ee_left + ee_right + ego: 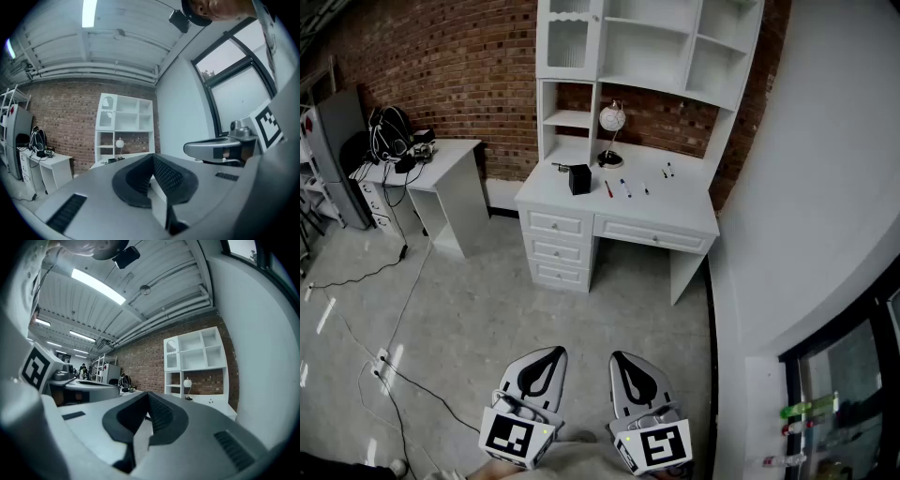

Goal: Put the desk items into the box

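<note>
Black box (579, 178) and pens (624, 187) lie far beyond left tongs (555, 352) and right tongs (619, 357), both closed.

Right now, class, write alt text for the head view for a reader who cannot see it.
The left tongs and right tongs, both shut and empty, hang low over the floor, far from a white desk holding a black box, pens and a lamp.

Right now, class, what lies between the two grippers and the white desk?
Only bare grey floor, seen in the head view, separates the left gripper and right gripper from the white desk.
</note>
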Demonstrator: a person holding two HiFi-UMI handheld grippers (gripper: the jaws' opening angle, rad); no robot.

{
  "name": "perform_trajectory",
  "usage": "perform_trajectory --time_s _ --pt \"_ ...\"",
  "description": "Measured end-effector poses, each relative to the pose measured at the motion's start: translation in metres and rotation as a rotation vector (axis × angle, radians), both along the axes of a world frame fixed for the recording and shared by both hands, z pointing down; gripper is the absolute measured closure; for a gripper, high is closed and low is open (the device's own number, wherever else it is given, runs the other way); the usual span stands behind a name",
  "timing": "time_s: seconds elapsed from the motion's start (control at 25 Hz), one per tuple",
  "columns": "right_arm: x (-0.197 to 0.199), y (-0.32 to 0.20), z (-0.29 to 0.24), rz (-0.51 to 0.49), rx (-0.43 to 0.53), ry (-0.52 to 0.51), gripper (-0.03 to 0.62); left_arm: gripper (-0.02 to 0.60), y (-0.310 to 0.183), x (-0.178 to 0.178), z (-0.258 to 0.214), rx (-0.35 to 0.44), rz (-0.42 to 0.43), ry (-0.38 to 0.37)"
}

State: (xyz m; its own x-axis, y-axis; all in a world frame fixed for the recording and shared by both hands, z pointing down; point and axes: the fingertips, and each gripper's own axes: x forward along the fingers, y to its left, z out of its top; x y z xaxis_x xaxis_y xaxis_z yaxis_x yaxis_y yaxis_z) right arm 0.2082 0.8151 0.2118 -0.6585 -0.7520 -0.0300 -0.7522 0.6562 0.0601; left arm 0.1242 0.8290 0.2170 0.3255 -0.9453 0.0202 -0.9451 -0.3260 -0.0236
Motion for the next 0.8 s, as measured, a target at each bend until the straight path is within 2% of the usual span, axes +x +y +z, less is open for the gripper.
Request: perform_trajectory --time_s 0.4,0.64,0.8 --pt "0.013 -0.005 0.008 -0.018 -0.022 -0.014 0.579 0.575 -0.001 0.015 0.006 -0.023 -0.009 -0.011" --pt "0.005 -0.013 0.005 -0.054 -0.038 -0.082 0.579 0.575 -0.007 -0.001 0.006 -0.023 -0.041 0.001" --pt "-0.003 -0.027 0.010 -0.069 -0.044 -0.077 0.579 0.575 -0.020 -0.015 0.015 -0.032 -0.058 0.000"
